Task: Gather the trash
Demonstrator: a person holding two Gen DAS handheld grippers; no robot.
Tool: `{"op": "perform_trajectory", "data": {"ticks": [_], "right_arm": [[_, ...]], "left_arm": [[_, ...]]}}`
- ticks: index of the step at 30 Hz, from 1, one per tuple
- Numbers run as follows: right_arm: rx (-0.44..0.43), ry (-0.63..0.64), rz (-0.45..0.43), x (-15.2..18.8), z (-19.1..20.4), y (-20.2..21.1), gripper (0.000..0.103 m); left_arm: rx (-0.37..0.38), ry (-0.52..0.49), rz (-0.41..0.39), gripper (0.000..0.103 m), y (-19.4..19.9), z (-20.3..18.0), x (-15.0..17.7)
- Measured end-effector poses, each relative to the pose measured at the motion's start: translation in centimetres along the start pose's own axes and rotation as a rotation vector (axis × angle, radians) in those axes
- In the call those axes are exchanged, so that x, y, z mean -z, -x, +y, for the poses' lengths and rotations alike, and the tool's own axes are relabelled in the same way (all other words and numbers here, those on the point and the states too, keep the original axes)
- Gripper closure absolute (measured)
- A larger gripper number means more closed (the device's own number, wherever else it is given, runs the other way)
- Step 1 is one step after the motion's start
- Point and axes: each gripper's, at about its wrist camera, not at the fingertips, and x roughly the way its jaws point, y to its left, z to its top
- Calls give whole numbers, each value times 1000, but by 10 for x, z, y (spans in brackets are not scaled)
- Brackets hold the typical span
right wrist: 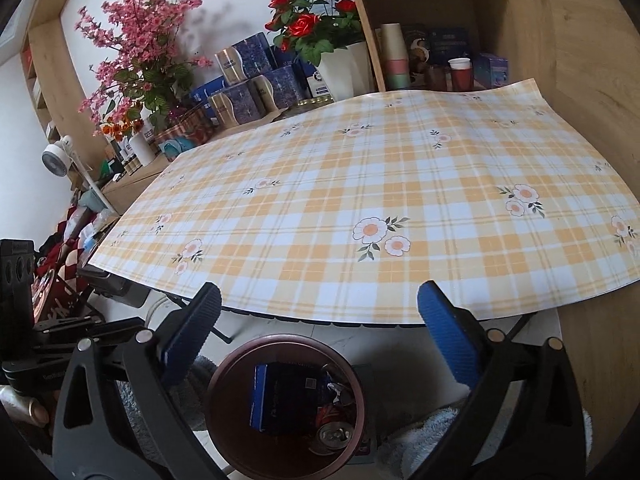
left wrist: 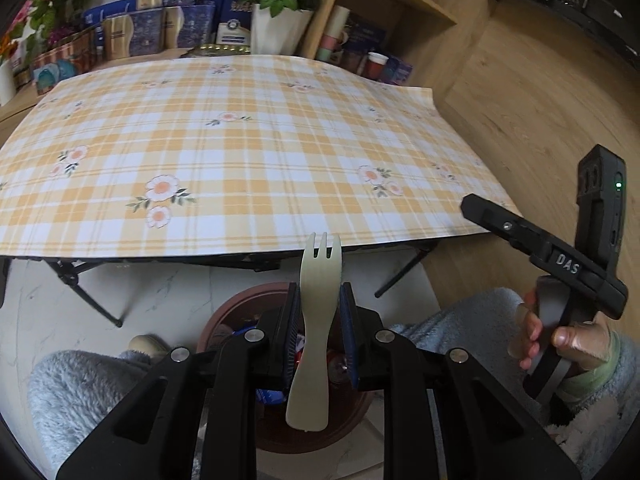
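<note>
My left gripper (left wrist: 319, 296) is shut on a pale plastic fork (left wrist: 316, 320), tines up, held directly above a round brown trash bin (left wrist: 224, 312) on the floor. In the right wrist view the bin (right wrist: 240, 360) holds a blue box (right wrist: 280, 396), a can (right wrist: 334, 436) and wrappers. My right gripper (right wrist: 320, 316) is open and empty, jaws wide apart, above the bin's near side. It also shows in the left wrist view (left wrist: 560, 264), held in a hand at the right.
A folding table with a yellow plaid floral cloth (left wrist: 240, 152) stands just beyond the bin. Flower pots (left wrist: 280, 28), blue boxes (left wrist: 152, 32) and a wooden shelf (right wrist: 432, 20) line the back. My grey-clad knees (left wrist: 80, 392) flank the bin.
</note>
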Motion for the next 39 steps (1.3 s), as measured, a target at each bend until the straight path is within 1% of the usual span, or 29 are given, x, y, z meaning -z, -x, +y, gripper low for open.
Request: {"op": "perform_trajectory", "data": {"ticks": [3,4,5,6,7,8,9,11,14,18,21,25,30,33,39], "right_arm": [[0,0,-2,0,-1,0,6],[1,0,-3,0,-1,0,6],[1,-1,-3,0,-2,0,6],[2,-1,-2,0,-1,1,6],[3,-2,-1,0,-1,1,6],[4,-3,0,0,-2,2,6],[4,-2,1,0,-1,2,6],[7,0,3,0,-1,3,6],[6,9,1,-1,0,3,6],[18,44,2,-5,8,6,6],[27,76,-3,-15,15,12,6],[45,113,-34,-32,27,28,6],[43,123,-66,-56,36,49,6],[57,145,-105,-71,43,64,6],[73,181,-166,-95,53,90,6]], "left_arm": [[10,-19,2,83,-2,-6,-2],[14,-27,4,78,-2,-8,-2],[13,-35,5,67,-2,-10,-1],[8,-44,1,61,-2,-12,-1],[3,-47,-4,51,-2,-12,-1],[-1,-49,-10,46,-1,-12,-1],[-6,-45,-16,44,0,-11,-2],[-28,-26,-30,29,3,-6,-4],[-56,3,-62,17,10,1,-7],[-111,24,-112,13,23,8,-14],[-155,20,-150,10,34,11,-21],[-215,10,-213,7,54,14,-33],[-289,-10,-278,6,84,16,-51],[-341,-17,-332,6,104,14,-62],[-381,-23,-427,6,145,7,-77]]}}
